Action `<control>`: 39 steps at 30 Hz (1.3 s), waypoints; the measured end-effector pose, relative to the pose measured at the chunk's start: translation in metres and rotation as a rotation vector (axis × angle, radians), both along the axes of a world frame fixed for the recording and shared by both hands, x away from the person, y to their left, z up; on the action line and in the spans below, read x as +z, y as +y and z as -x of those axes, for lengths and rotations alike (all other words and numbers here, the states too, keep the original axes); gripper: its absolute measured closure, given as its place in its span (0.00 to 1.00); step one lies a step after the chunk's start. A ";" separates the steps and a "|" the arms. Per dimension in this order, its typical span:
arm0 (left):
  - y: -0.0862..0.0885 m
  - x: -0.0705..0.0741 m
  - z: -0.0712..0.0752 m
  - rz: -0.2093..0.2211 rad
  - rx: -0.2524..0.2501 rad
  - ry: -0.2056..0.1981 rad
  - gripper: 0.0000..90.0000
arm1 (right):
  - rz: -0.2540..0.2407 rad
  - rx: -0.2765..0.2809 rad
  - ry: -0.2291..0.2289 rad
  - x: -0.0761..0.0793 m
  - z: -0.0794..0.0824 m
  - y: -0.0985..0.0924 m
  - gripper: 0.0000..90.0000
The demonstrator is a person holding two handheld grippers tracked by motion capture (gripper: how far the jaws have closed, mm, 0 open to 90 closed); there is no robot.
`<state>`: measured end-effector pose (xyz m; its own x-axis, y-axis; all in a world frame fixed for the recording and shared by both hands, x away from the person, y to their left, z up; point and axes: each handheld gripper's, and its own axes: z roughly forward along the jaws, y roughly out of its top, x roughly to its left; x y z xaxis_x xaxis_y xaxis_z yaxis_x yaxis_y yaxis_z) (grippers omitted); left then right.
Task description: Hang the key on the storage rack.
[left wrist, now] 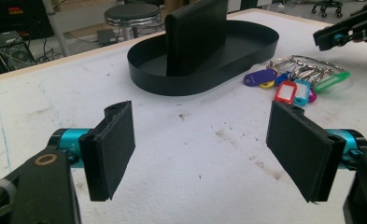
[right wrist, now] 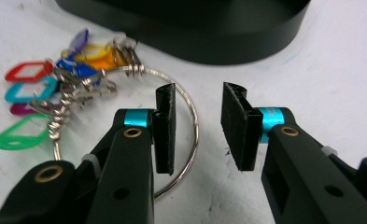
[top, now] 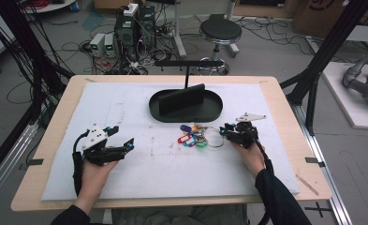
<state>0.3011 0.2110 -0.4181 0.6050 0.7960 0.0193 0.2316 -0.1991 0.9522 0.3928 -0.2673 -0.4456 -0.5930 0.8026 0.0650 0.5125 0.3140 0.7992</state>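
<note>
Right tool [right wrist: 197, 128] sits low over the key ring [right wrist: 190, 119], jaws partly spread, not yet pinching. The ring's wire arc runs between the two pads [right wrist: 165, 126], closer to the left one in the right gripper view; whether that pad touches the wire is hard to tell.

The ring lies flat on the white mat [top: 139, 168] of the bench, just in front of the black oval tray [top: 156, 108], with its bunch of coloured key tags [top: 189, 137] trailing away from the right tool.

Left tool [top: 121, 137] rests on the mat well apart from the ring, jaws wide, nothing between them.

Judgement on the grasp:
- The wire is thin and lies flat, so the pad tips should go right down to the mat before closing.
- Keep the arc centred between the pads, or it may slip out sideways.
- Close squarely across the wire, away from the clustered clips [right wrist: 74, 88].
- Lift slowly, since the tags will swing and hang heavy on one side.
</note>
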 end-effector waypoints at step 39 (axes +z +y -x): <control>0.004 -0.002 0.006 -0.007 0.014 0.001 0.26 | -0.120 0.004 -0.056 0.023 0.006 -0.006 0.97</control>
